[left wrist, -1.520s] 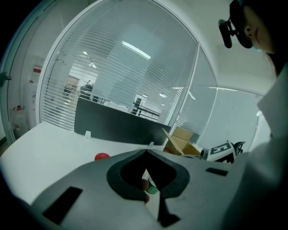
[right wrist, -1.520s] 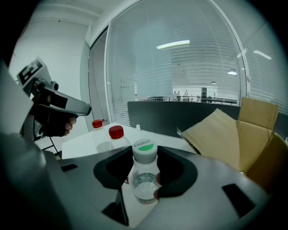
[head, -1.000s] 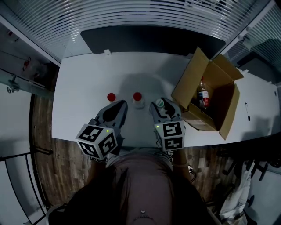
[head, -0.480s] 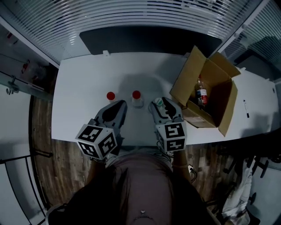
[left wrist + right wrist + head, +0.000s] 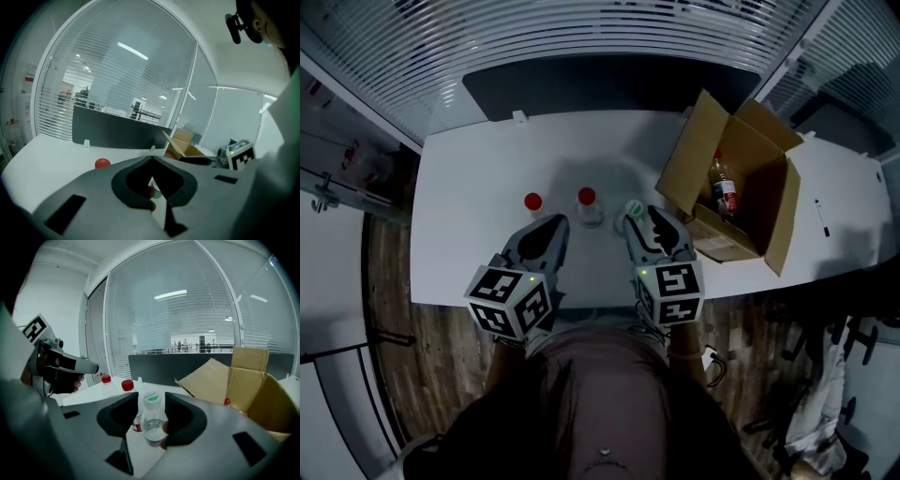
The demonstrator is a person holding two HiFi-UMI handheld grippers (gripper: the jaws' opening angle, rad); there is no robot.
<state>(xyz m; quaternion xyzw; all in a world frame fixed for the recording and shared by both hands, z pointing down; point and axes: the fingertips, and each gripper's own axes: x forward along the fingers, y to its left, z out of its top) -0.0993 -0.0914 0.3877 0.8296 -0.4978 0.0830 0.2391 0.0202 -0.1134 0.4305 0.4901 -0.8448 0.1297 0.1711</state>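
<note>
Only in gripper views, right gripper (image 5: 151, 401) fingers gripping green-capped bottle (image 5: 151, 423), left gripper (image 5: 152, 160) fingers together, empty.

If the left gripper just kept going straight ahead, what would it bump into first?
Probably the red-capped bottle beside the green-capped bottle: the left gripper, jaws together, points slightly rightward at it. Depth is unclear, so take that as a guess.

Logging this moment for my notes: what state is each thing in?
Left hand-held gripper: shut, empty.
Right hand-held gripper: shut on the green-capped bottle.
Green-capped bottle: capped, upright.
Left red-capped bottle: capped, upright on the table.
Right red-capped bottle: capped, upright.
Cardboard box: flaps open, holds a labelled bottle.
</note>
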